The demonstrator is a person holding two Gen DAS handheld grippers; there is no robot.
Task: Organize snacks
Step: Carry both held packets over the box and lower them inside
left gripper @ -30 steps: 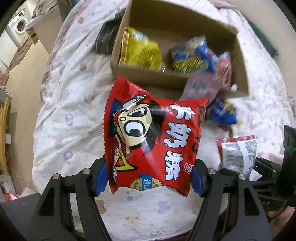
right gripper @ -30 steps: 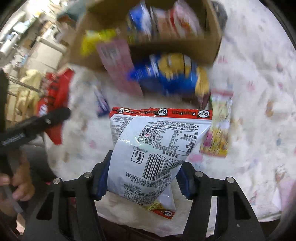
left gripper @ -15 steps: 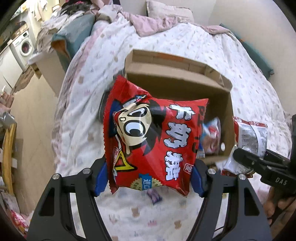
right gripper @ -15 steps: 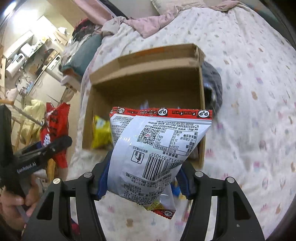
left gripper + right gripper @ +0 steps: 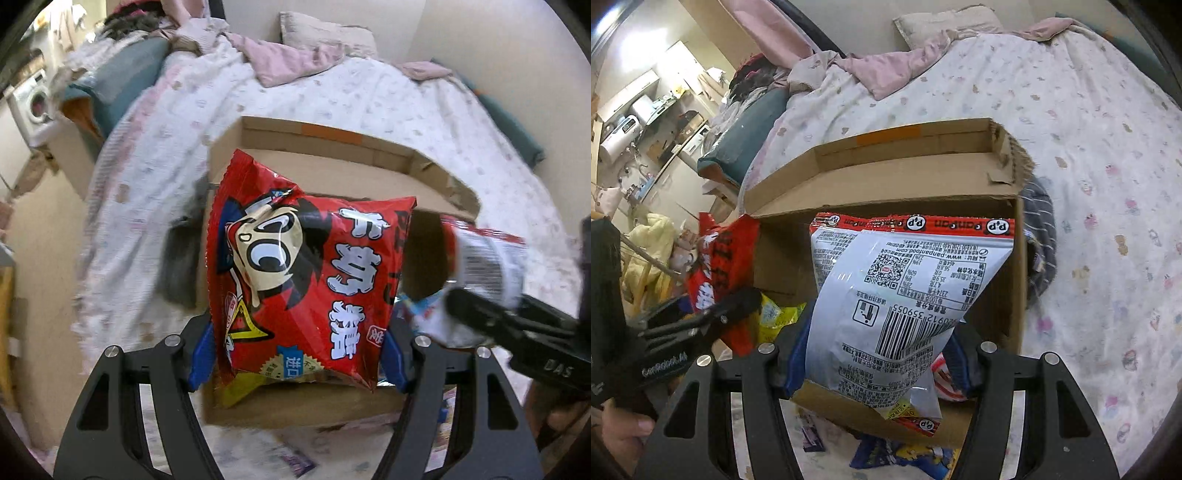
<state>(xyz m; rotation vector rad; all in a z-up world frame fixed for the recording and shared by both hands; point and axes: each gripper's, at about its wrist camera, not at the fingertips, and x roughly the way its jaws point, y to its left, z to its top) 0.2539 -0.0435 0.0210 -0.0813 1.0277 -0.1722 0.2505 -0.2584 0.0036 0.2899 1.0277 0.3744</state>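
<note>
Since a second ago you've carried both bags over the cardboard box, left claw pinching the red bag, right claw pinching the white bag

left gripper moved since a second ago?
Yes. The left gripper, shut on the red bag, went from short of the cardboard box to over it.
</note>
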